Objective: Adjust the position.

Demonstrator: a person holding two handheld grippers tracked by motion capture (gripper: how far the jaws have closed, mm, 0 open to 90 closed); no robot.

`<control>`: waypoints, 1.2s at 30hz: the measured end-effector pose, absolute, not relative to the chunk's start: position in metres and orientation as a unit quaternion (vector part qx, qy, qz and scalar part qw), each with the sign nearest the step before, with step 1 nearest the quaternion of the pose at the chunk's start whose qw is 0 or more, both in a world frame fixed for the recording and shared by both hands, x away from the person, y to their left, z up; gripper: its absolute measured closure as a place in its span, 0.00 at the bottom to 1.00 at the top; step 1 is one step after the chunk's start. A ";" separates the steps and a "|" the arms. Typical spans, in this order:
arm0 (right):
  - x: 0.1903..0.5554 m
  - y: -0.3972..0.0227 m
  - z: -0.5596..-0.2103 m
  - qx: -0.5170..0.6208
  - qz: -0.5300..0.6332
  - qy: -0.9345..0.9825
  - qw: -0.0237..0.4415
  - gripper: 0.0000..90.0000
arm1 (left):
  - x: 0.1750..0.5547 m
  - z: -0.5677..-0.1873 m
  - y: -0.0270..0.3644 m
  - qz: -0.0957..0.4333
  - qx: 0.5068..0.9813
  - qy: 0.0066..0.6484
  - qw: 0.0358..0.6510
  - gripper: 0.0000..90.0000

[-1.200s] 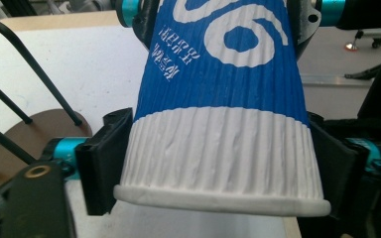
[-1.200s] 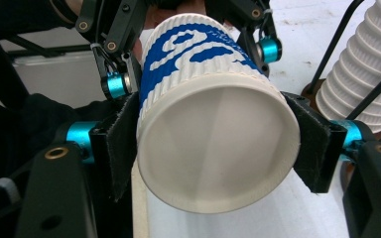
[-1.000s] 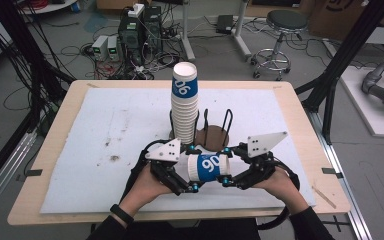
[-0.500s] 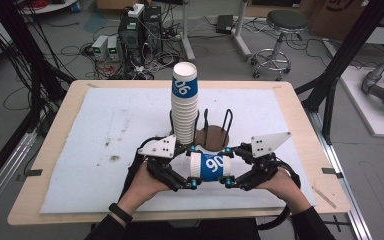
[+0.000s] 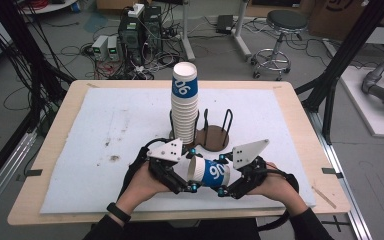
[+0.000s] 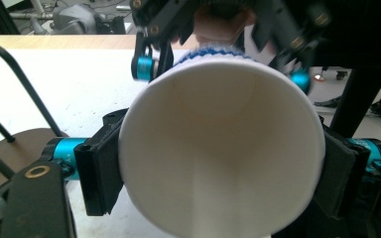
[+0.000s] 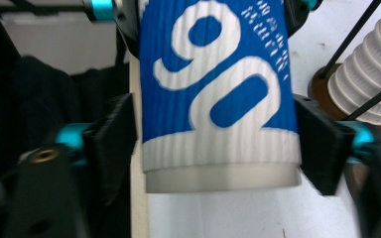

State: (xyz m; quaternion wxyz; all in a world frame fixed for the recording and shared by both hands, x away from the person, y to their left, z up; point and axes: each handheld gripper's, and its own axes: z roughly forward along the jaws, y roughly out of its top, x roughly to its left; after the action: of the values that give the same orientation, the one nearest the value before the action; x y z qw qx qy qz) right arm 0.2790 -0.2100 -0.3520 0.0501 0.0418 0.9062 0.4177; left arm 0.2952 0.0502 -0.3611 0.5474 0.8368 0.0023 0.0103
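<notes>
Light wood table (image 5: 300, 107) topped with a white mat (image 5: 105, 135), brown stains on the mat toward its left edge. Grey floor (image 5: 230, 50) beyond the table's far edge, with loose cables all over it. Stack of electronics boxes (image 5: 137, 27) off the far left corner, round stool (image 5: 286, 22) on a chrome base off the far right. Black frame struts (image 5: 352, 47) on both sides. White platform (image 5: 375, 107) at right.

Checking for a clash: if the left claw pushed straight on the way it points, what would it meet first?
Past the paper cup it grips, the left claw would likely meet the right claw, which holds the cup's other end.
</notes>
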 end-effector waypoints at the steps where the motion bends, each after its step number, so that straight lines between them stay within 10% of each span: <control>1: 0.279 -0.210 -0.353 0.039 0.416 0.907 0.053 0.32 | 0.294 -0.361 0.050 0.013 0.835 0.004 0.550 0.24; 16: 0.286 -0.233 -0.349 0.067 0.514 0.855 0.033 0.32 | 0.302 -0.370 0.058 -0.033 0.744 0.047 0.665 0.10; 36: 0.283 -0.222 -0.352 0.055 0.472 0.879 0.034 0.23 | 0.298 -0.357 0.055 -0.011 0.802 0.029 0.597 0.25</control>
State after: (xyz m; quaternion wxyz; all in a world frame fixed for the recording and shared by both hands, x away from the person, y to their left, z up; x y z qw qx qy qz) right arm 0.2826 -0.2219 -0.3515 0.0340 0.0548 0.8791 0.4723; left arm 0.2978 0.0548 -0.3567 0.5971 0.8015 0.0292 -0.0114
